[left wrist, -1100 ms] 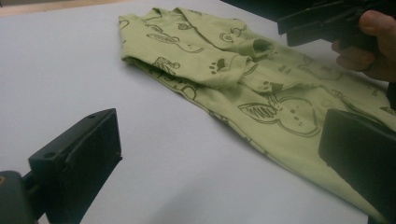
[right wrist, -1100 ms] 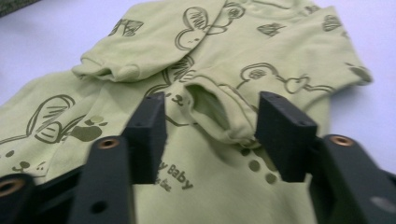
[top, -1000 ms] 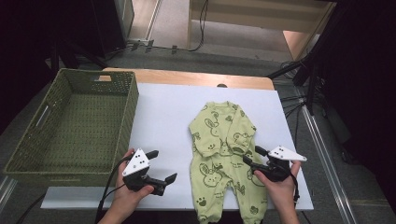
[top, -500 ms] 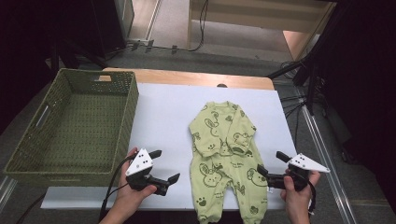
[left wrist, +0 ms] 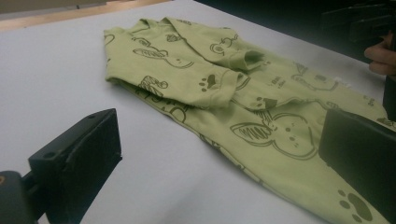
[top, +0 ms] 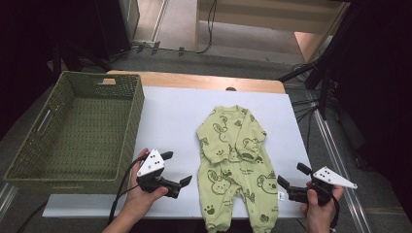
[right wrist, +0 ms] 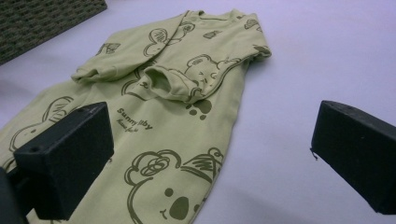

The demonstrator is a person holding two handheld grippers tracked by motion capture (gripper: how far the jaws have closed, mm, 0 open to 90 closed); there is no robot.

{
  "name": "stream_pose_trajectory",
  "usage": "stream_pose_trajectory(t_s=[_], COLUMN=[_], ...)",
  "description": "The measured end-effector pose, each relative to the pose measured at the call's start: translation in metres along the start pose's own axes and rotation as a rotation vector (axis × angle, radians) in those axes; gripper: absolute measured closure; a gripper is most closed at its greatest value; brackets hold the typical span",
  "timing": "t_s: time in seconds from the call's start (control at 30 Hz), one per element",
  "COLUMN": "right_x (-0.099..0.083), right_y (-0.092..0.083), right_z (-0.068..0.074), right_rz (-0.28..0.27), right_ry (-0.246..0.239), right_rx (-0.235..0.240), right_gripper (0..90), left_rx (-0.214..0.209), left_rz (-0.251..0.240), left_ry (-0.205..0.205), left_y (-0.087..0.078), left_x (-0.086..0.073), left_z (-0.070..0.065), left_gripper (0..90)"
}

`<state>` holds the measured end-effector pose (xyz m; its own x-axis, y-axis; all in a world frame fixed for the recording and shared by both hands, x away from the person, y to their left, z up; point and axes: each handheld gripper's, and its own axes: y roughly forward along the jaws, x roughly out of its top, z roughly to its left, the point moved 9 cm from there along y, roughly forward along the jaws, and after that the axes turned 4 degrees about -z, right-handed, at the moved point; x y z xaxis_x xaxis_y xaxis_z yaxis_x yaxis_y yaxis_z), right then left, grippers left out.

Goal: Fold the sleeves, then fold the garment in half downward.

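Observation:
A light green baby romper (top: 232, 160) with animal prints lies flat on the white table top (top: 170, 111), both sleeves folded across its chest. My left gripper (top: 179, 168) stands open just left of the romper's legs, holding nothing. In the left gripper view the romper (left wrist: 243, 98) stretches across ahead of the open jaws (left wrist: 219, 154). My right gripper (top: 292, 174) is just off the romper's right leg, near the table's right edge. Its jaws have just been opening and stand wide, with nothing gripped. The right gripper view has the romper (right wrist: 177, 93) lying ahead and to the left.
A green woven basket (top: 131, 121) stands at the table's left, empty inside; its corner is in the right gripper view (right wrist: 42, 18). A wooden strip (top: 194, 81) runs along the table's far edge. Cables and dark stands lie beyond the right side.
My right gripper has drawn back to the right, off the romper's leg toward the table edge, and its jaws have opened wider. The left gripper and the romper have stayed put.

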<state>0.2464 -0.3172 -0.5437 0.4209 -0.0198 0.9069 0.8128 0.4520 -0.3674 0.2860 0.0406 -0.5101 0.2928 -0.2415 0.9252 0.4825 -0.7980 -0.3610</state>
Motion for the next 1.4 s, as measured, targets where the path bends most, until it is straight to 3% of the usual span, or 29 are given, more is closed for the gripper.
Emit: stream_pose_trajectory(t_s=[0.13,0.4,0.73,0.97,1.13,1.4], right_x=[-0.001,-0.007,-0.014,-0.013,-0.012,-0.012], right_y=[0.002,0.000,-0.005,-0.005,-0.004,-0.004], right_z=[0.003,0.000,-0.005,-0.007,-0.008,-0.009], right_rz=[0.006,0.015,0.028,0.020,0.013,0.014], right_ry=[-0.001,-0.002,0.007,0.022,0.026,0.022], right_rx=[0.014,0.015,0.004,0.007,0.006,0.009], right_gripper=[0.0,0.0,0.0,0.0,0.0,0.0], left_rx=[-0.011,-0.038,-0.049,-0.050,-0.067,-0.052], left_rz=[0.001,-0.012,-0.027,-0.010,-0.002,0.033], left_ry=[-0.011,0.017,-0.022,-0.007,-0.052,-0.056], left_y=[0.004,0.020,0.040,0.053,0.062,0.080], left_x=[0.007,0.026,0.046,0.053,0.054,0.050], left_z=[0.000,-0.007,0.002,0.009,0.017,0.027], left_gripper=[0.0,0.0,0.0,0.0,0.0,0.0])
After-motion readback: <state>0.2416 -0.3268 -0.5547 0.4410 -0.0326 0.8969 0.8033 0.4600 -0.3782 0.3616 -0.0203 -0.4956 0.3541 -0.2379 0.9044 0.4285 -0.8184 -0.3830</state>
